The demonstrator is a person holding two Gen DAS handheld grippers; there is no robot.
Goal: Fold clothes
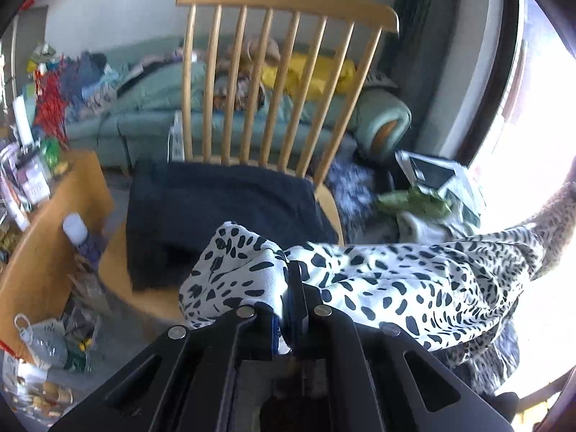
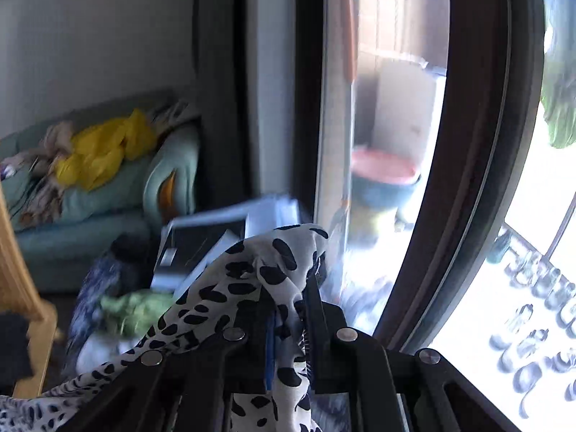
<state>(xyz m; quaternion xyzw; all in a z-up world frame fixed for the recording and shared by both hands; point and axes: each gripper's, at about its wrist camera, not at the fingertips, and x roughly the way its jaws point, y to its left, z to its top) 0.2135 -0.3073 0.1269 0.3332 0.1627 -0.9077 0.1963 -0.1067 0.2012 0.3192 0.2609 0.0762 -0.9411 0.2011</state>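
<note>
**Both hand-held grippers clamp the spotted garment**

Left hand-held gripper (image 1: 296, 288) pinches the spotted garment (image 1: 396, 280) above the chair (image 1: 288, 10), likely to spread it for folding.

Right hand-held gripper (image 2: 291, 309) grips another bunch of spotted garment (image 2: 259, 270), raised near the window (image 2: 486, 144).

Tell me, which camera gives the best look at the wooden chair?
The left wrist view. It shows the chair nearly whole: spindle back, top rail and seat, with a dark folded cloth lying on it. The right wrist view catches only a blurred sliver of its wood at the left edge, because that camera faces the window.
</note>
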